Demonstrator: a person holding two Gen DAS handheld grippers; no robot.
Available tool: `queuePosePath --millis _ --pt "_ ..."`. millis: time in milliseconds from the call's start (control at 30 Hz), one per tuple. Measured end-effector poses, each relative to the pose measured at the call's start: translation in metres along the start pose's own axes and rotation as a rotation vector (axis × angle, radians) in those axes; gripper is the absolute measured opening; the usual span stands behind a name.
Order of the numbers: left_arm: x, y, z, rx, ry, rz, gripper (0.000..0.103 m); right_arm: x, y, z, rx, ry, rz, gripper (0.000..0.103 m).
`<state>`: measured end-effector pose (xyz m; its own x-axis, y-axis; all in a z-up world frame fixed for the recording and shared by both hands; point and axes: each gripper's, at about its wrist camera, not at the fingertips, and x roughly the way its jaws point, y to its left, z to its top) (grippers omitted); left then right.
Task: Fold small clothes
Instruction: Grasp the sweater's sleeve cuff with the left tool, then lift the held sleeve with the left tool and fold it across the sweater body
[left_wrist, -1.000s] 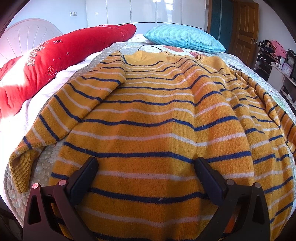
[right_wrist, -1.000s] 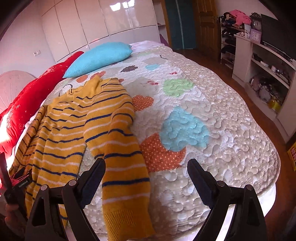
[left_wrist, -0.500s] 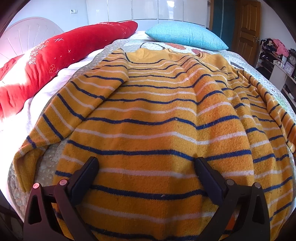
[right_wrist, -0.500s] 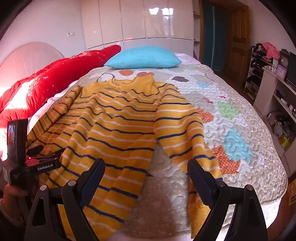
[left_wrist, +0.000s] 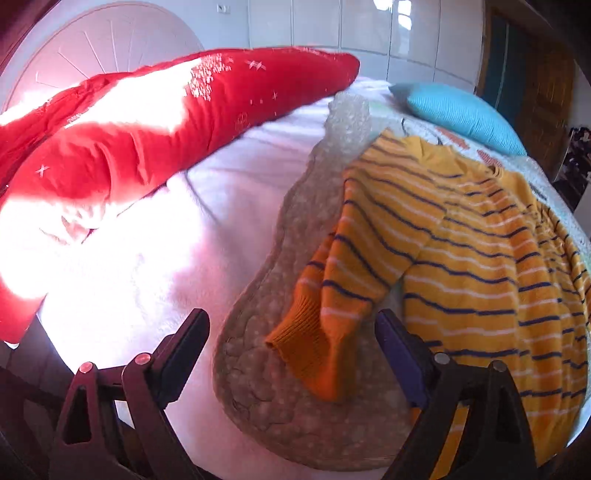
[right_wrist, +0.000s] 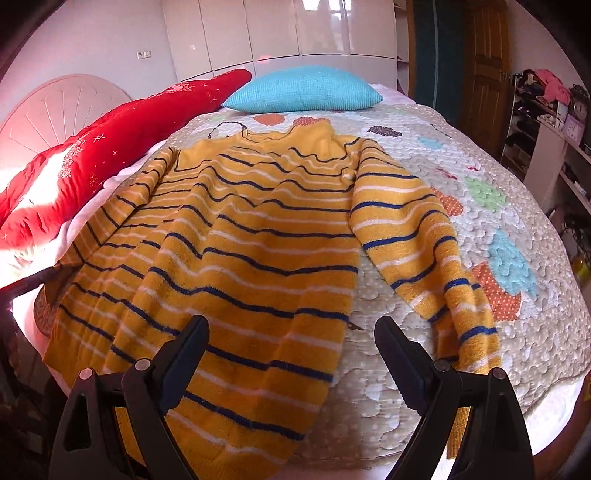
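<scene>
The left gripper (left_wrist: 291, 350) has swung sideways off the body of the mustard-yellow knit sweater with navy and white stripes (left_wrist: 461, 266); a sec ago it looked straight over the sweater's chest, now the sweater's near sleeve cuff (left_wrist: 314, 354) lies betw. its fingers, w/ the sweater body off to its right. Its jaws have just been closing a little but stand well apart, pads not touching the cuff. The right gripper (right_wrist: 291, 358) has swung back from the bare quilt toward the sweater; its jaws are apart and empty, above the sweater's hem edge, the far sleeve (right_wrist: 424, 243) ahead and to its right. Likely meaning: sleeves get folded in first, left one about to be picked. Materials: sweater is thick, fuzzy knit, ribbed at cuff, lying flat but rippled, hem draping over the bed edge. Under it, a puffy quilted bedspread w/ coloured patches (right_wrist: 480, 229), bumpy stitch texture. Ahead of both grippers: a long red padded duvet roll w/ white snowflake embroidery (left_wrist: 166, 122) and a turquoise waffle-textured pillow (right_wrist: 303, 90).
</scene>
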<state>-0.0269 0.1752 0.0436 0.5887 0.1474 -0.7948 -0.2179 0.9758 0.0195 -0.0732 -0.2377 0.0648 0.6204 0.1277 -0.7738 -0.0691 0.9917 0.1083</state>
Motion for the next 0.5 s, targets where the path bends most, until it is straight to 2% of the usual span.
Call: queuePosePath --millis 33,67,100,133,200,333,433,500 --pt "0.010 0.000 -0.001 0.019 0.038 -0.013 0.083 0.000 0.003 -0.001 -0.007 0.000 -0.006 0.094" --pt "0.017 -0.002 -0.001 0.037 0.061 -0.039 0.071 -0.001 0.004 -0.001 -0.017 0.000 -0.017 0.094" --pt "0.022 -0.004 -0.002 0.048 0.091 -0.066 0.035 -0.002 0.006 -0.001 -0.029 -0.001 -0.033 0.094" --pt "0.026 -0.004 0.001 0.043 0.112 -0.079 0.018 -0.004 0.007 -0.001 -0.038 -0.001 -0.048 0.094" --pt "0.024 0.008 0.014 -0.007 0.106 -0.087 0.013 -0.009 0.005 -0.002 -0.049 -0.001 -0.071 0.094" --pt "0.014 0.063 0.057 -0.141 0.037 0.063 0.012 -0.018 -0.002 -0.002 -0.044 -0.009 -0.104 0.094" --pt "0.012 0.109 0.090 -0.203 -0.004 0.221 0.012 -0.018 -0.005 -0.004 -0.026 -0.004 -0.100 0.094" --pt "0.012 0.131 0.106 -0.228 -0.007 0.261 0.012 -0.013 -0.003 -0.006 -0.018 0.007 -0.093 0.094"
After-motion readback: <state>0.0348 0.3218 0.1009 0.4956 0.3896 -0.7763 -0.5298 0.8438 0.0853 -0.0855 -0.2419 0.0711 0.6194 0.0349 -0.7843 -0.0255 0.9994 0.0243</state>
